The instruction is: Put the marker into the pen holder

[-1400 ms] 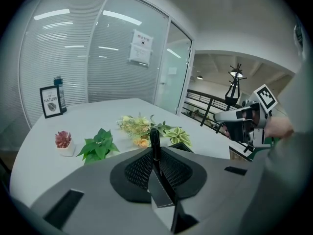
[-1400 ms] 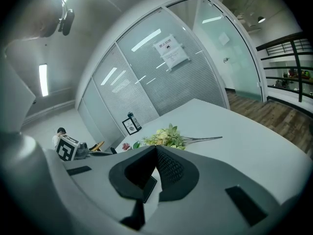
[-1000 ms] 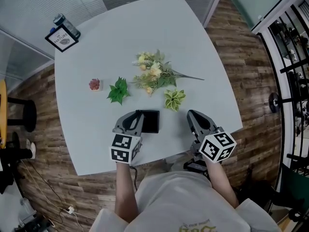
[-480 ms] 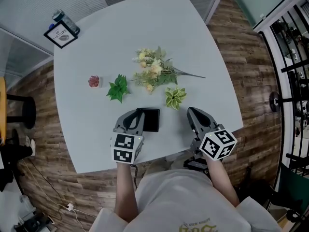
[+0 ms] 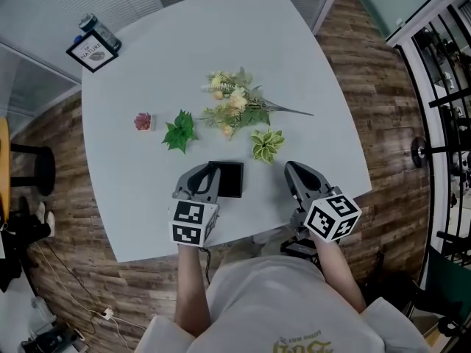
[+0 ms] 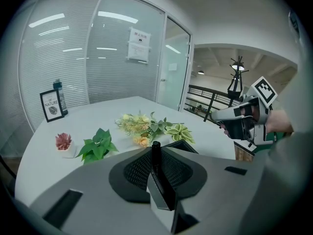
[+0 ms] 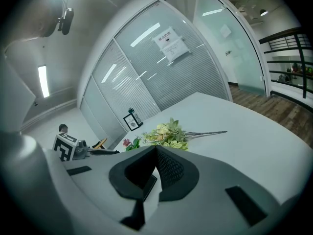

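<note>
A black marker (image 6: 156, 152) stands upright between the jaws of my left gripper (image 6: 157, 168), which is shut on it. In the head view the left gripper (image 5: 210, 172) rests at the near left rim of the black square pen holder (image 5: 229, 181). The holder's far corner (image 6: 182, 145) shows just behind the marker in the left gripper view. My right gripper (image 5: 293, 170) hovers to the right of the holder, near the table's front edge. Its jaws (image 7: 156, 151) meet with nothing between them.
On the white table (image 5: 147, 197) lie a bunch of artificial flowers (image 5: 235, 109), a green leafy sprig (image 5: 179, 133), a variegated plant (image 5: 266, 147) and a small red succulent (image 5: 143, 123). A framed picture (image 5: 93, 52) and a bottle (image 5: 99, 29) stand at the far left corner.
</note>
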`<state>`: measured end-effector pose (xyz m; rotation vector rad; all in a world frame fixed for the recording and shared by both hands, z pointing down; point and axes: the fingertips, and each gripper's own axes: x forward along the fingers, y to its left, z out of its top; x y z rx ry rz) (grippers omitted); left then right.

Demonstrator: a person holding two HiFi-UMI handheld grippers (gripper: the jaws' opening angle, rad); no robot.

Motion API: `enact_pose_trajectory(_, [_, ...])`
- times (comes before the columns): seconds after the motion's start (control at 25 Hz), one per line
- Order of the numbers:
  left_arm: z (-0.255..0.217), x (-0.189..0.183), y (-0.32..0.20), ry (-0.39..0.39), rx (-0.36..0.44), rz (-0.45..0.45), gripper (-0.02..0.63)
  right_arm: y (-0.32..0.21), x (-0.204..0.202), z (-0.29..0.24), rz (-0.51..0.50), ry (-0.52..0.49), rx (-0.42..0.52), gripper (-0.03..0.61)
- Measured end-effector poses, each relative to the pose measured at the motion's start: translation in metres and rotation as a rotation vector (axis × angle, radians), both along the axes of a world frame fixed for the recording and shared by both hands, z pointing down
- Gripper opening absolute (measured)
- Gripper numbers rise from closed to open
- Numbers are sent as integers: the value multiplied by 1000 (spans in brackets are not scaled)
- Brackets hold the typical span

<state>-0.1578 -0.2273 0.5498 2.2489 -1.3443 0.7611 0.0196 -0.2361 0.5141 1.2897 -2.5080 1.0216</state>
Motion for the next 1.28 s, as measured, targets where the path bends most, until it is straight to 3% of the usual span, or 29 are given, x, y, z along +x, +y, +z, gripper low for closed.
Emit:
enact_pose_trajectory(0.16, [-1,2,2,-20,9,15,61,2,1,-3,4,0,7,17])
enact_pose_trajectory(0.24, [-2,2,0,-31,21,8,96,2,2,-4,8,0,10,16])
enact_pose_trajectory(0.56, [-25,-9,-8,-35,113,-44,138,7,5,-13,22,-1,30,17])
enact_pose_trajectory(1.0, [-85,-17,7,65,262,-99,126,17,0,-55,23,-15,130,17])
enact_pose_trajectory(1.12, [-101,-18,15,163,278,-111,113,18,-5,-67,23,-25,159,17])
enact_pose_trajectory(1.28, [-115,-12,28,274,292,-119,42,19,-19,-82,-4,-33,199,17])
